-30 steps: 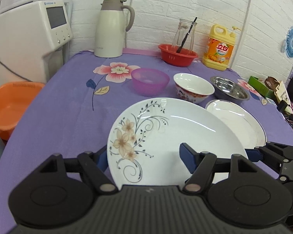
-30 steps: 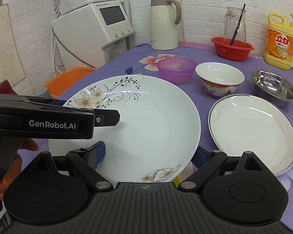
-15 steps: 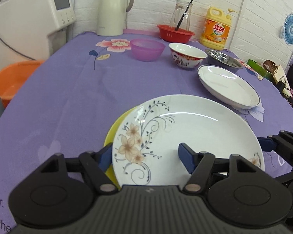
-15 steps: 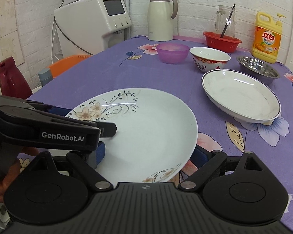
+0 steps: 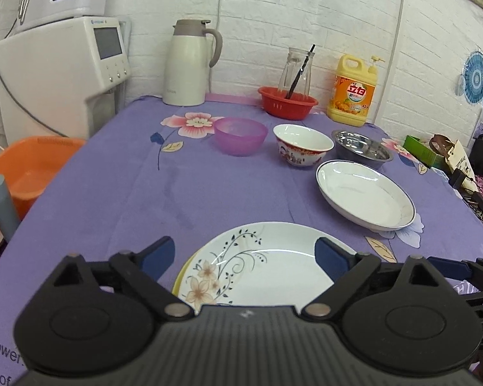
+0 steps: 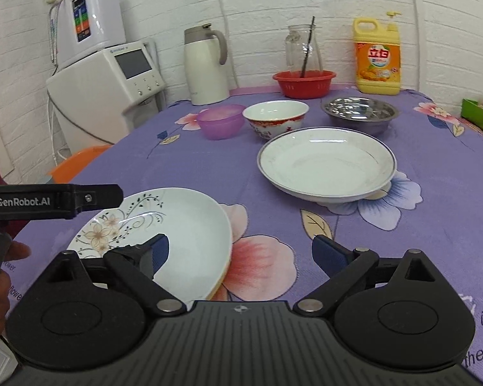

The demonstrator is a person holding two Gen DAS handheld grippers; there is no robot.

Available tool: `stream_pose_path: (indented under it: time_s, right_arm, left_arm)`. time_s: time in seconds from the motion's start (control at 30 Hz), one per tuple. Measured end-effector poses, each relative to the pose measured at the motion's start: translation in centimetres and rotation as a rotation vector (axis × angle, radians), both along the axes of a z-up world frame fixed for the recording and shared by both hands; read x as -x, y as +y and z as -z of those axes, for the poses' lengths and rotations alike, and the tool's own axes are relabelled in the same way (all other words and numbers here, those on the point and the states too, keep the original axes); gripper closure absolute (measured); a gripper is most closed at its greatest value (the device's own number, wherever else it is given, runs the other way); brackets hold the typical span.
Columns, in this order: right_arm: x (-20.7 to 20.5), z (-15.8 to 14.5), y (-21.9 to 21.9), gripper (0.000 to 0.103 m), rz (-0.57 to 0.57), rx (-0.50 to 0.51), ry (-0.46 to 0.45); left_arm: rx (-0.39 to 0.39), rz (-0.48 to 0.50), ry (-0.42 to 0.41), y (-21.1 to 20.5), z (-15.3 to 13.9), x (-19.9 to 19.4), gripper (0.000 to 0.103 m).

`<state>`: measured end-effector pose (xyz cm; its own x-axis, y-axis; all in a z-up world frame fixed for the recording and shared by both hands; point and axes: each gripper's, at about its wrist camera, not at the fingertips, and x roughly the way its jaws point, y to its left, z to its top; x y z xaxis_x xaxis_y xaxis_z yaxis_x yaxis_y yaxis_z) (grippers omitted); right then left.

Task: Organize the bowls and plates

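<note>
Reading "GenRobot.AI" in white on its black side, the left gripper [image 6: 53, 200] reaches in level from the left in the right wrist view, above the rim of the floral plate [image 5: 267, 273]. Its blue fingers are spread wide, released, with the plate lying between them. The right gripper [image 6: 240, 255] is likewise released, its left finger over the plate's edge. The floral plate sits stacked on a yellow-rimmed plate [image 5: 180, 278] at the near table edge. A yellow detergent bottle [image 6: 377, 56] bears red Chinese characters. The white plate [image 6: 326, 164] lies well apart, with the pink bowl [image 5: 240, 135], patterned bowl [image 5: 302, 144] and steel bowl [image 5: 362, 149] behind it on the purple flowered tablecloth [image 5: 183, 186]. The wall is white brick.
</note>
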<state>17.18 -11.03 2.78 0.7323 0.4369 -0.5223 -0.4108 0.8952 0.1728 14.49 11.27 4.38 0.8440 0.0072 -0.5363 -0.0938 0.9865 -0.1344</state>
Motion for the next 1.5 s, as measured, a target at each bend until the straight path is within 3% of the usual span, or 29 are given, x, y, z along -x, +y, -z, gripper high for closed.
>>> stream_pose_path:
  time_s: [0.2, 0.5, 0.63, 0.77, 1.0, 1.07, 1.17, 1.23, 1.37, 1.5]
  right_arm:
    - [-1.1, 1.0, -3.3, 0.0, 0.125, -0.019, 0.039]
    - [-2.6, 3.3, -5.7, 0.0, 0.31, 0.081, 0.091]
    - [-3.0, 3.8, -4.9, 0.0, 0.31, 0.188, 0.076]
    - [-2.5, 4.1, -5.4, 0.0, 0.317, 0.143, 0.028]
    - [-3.8, 3.4, -5.9, 0.0, 0.254, 0.174, 0.075]
    - [-4.8, 2.4, -7.2, 0.0, 0.241, 0.081, 0.097]
    - [-7.2, 0.4, -8.7, 0.0, 0.252, -0.028, 0.05]
    - [-10.0, -0.3, -8.3, 0.0, 0.265, -0.007, 0.007]
    - [-15.9, 1.0, -7.4, 0.0, 0.268, 0.04, 0.047]
    - [-17.5, 2.6, -6.7, 0.0, 0.265, 0.055, 0.076]
  left_arm:
    - [-0.022, 0.024, 0.015, -1.7, -0.1, -1.7, 0.01]
    - [-0.032, 0.053, 0.03, -3.7, 0.0, -4.5, 0.01]
    - [-0.036, 0.067, 0.038, -4.2, 0.2, -5.5, 0.01]
    - [-0.041, 0.079, 0.052, -4.4, 0.2, -6.6, 0.01]
    - [-0.036, 0.153, 0.058, -4.3, -0.4, -8.9, 0.01]
    - [-0.035, 0.183, 0.043, -4.2, -1.0, -10.1, 0.01]
    - [-0.01, 0.225, 0.034, -4.5, -2.0, -12.7, 0.01]
    - [0.003, 0.257, 0.029, -4.9, -2.1, -14.6, 0.01]
    - [0.031, 0.33, 0.112, -6.3, -0.3, -19.8, 0.01]
    - [0.024, 0.352, 0.167, -7.1, 1.3, -22.6, 0.01]
